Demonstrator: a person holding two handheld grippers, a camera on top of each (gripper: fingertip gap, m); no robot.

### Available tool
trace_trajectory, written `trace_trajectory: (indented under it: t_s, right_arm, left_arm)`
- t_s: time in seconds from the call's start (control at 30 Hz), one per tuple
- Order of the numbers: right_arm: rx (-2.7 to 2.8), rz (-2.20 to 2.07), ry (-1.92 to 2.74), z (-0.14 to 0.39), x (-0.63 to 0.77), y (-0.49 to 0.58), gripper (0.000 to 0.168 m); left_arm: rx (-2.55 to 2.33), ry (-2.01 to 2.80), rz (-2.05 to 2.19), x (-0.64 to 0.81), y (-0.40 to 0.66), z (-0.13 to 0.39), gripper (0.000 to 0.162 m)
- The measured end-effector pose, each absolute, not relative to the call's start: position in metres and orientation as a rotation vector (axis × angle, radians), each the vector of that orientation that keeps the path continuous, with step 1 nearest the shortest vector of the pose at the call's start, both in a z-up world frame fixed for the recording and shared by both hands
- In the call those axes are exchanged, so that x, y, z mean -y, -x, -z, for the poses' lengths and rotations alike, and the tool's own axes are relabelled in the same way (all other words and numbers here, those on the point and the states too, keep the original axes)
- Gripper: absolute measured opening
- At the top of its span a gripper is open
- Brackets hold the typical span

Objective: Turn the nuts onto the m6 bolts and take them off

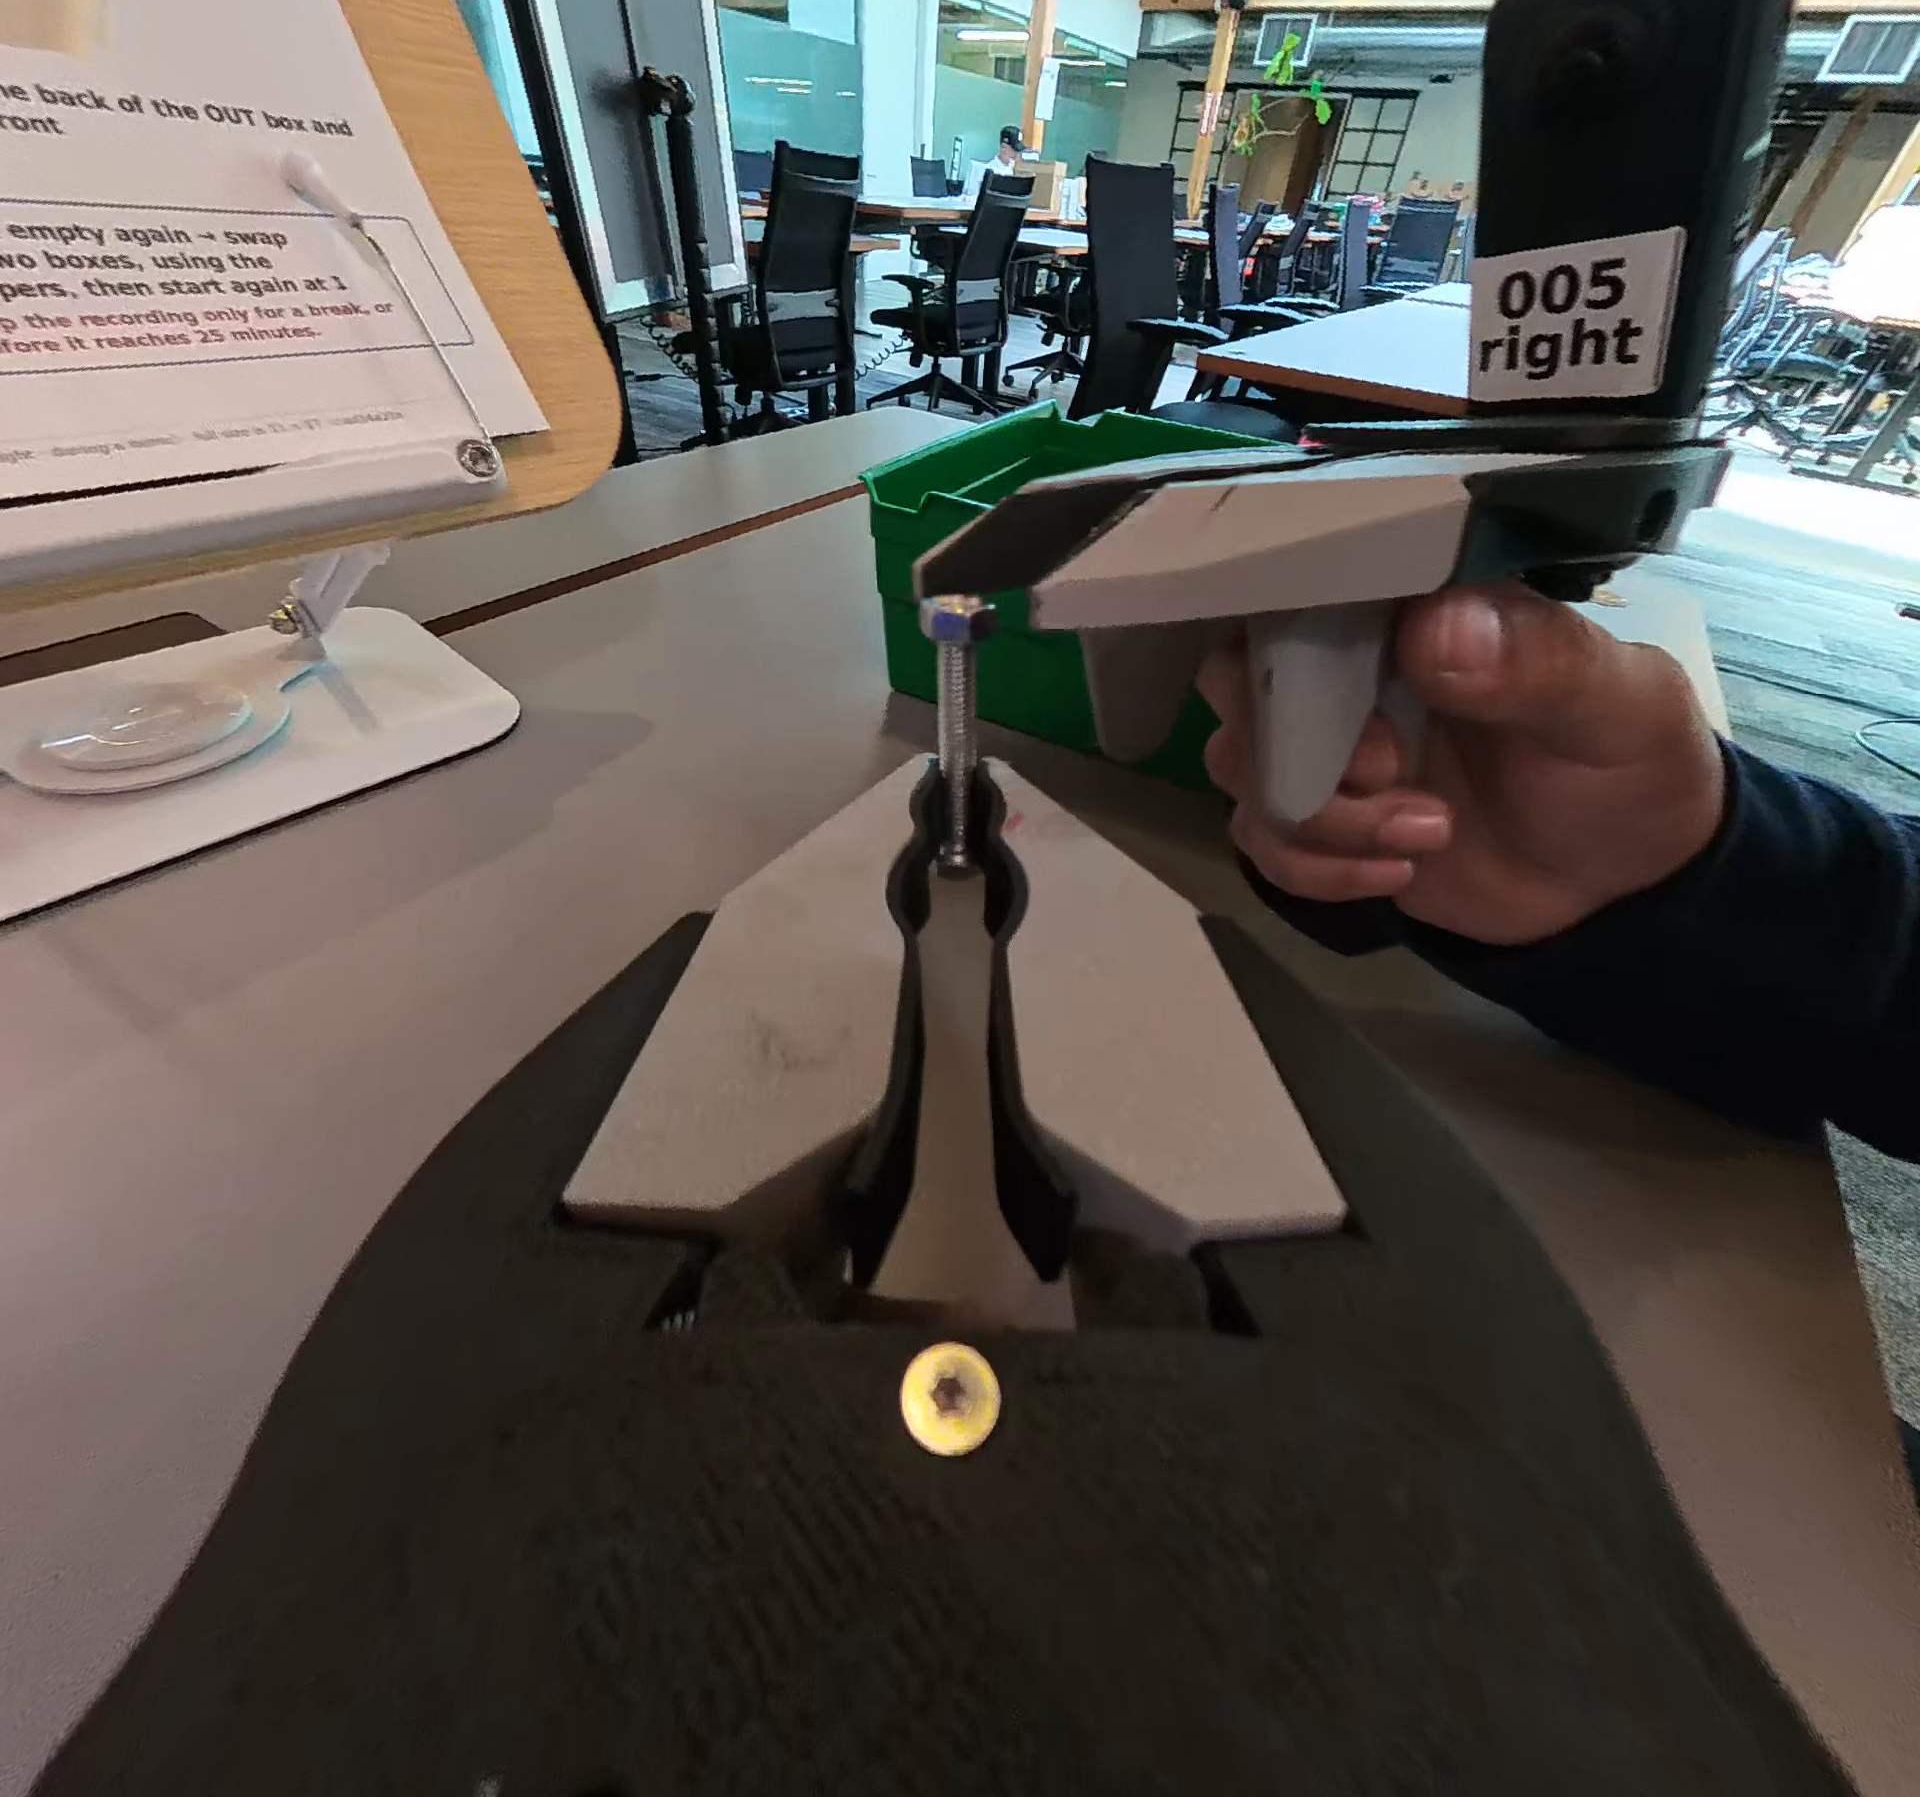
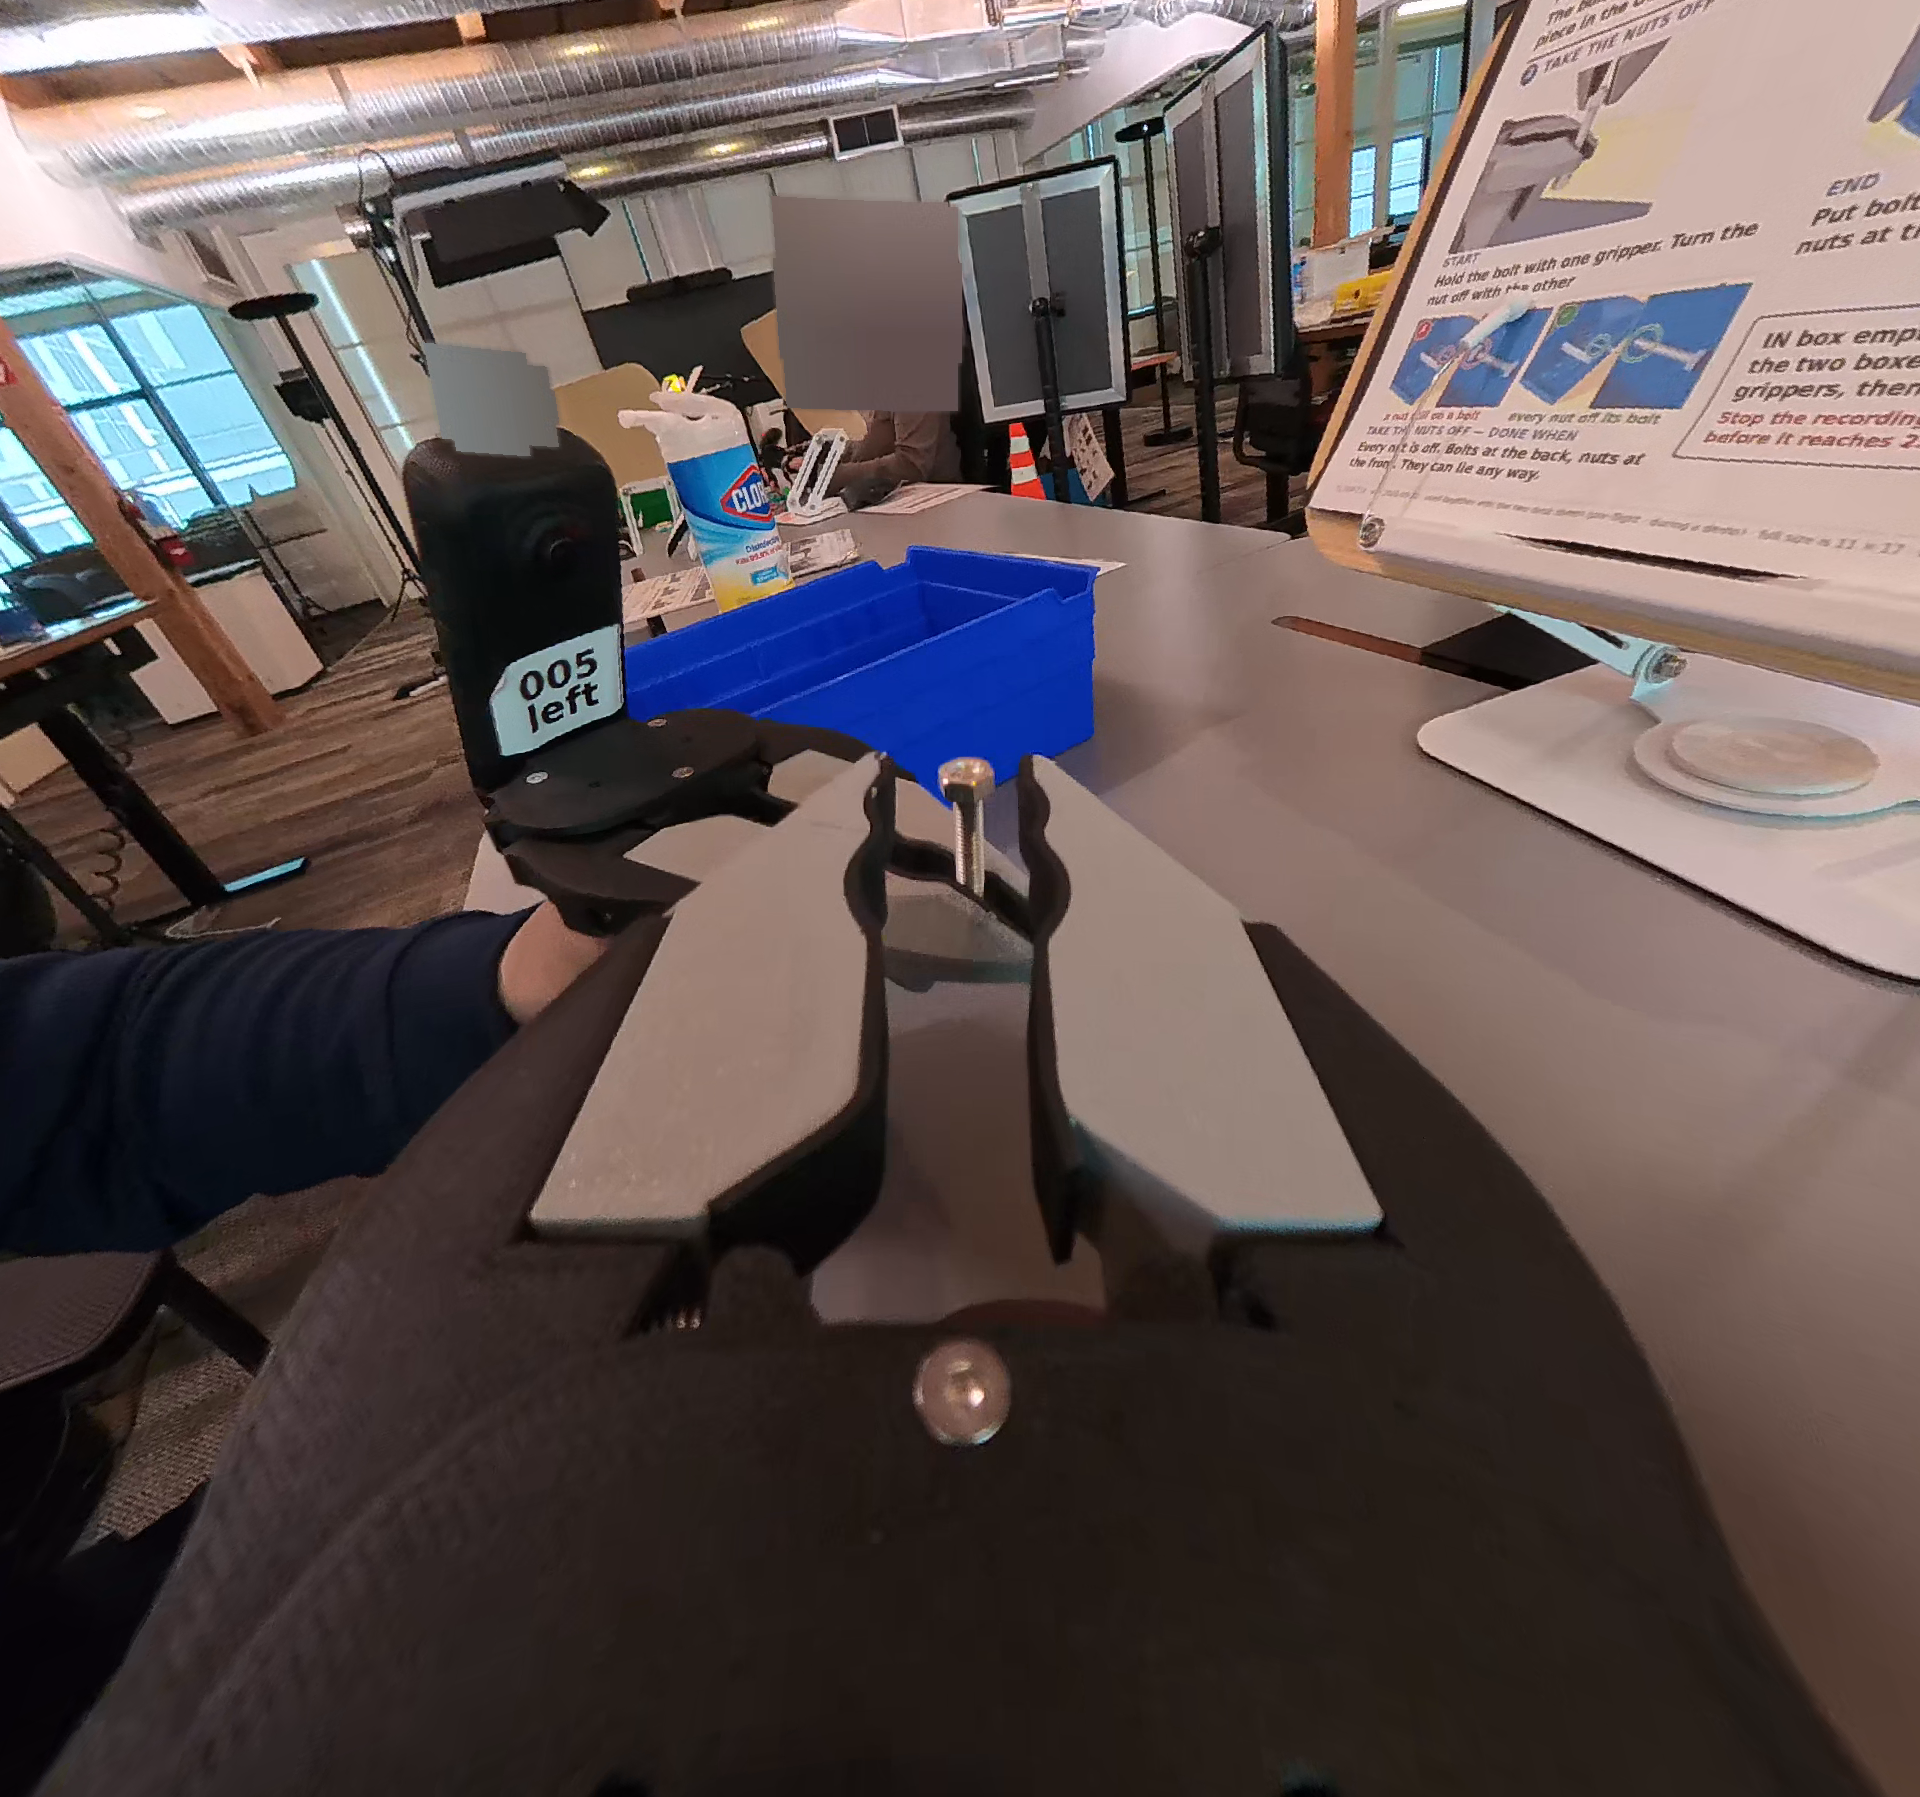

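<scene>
Bolt held upright, nut at the very top

Left gripper (image 1: 956,828) is clamped on the bolt (image 1: 954,729) over the grey table (image 1: 644,708); right gripper (image 2: 956,791) sits spread apart around the nut (image 1: 956,617), not pinching it.

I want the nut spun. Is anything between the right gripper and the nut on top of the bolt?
Nothing visible: the right gripper sits at the nut, fingers apart. The left gripper clamps the bolt lower down.

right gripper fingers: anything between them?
Yes: the nut atop the upright bolt, with a gap to each of the right gripper fingers in the right wrist view. The left gripper clamps the bolt's lower end.
</scene>
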State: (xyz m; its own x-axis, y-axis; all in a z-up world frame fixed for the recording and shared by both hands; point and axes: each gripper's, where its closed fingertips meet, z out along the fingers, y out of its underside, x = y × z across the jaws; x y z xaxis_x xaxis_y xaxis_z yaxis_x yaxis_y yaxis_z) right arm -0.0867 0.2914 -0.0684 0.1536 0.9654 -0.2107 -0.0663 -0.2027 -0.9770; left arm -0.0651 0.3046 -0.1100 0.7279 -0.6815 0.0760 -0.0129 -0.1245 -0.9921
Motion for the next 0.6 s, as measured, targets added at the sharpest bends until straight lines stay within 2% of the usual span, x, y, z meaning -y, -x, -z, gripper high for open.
trace_trajectory:
  t_s: [0.3,0.6]
  right_arm:
    - [1.015,-1.270,1.390,0.076,-0.278,0.098,0.021]
    - [0.990,-1.240,1.411,0.077,-0.286,0.094,0.008]
  left_arm:
    - [-0.651,1.612,0.621,-0.296,0.049,0.115,0.002]
    - [-0.627,1.611,0.622,-0.299,0.055,0.113,0.002]
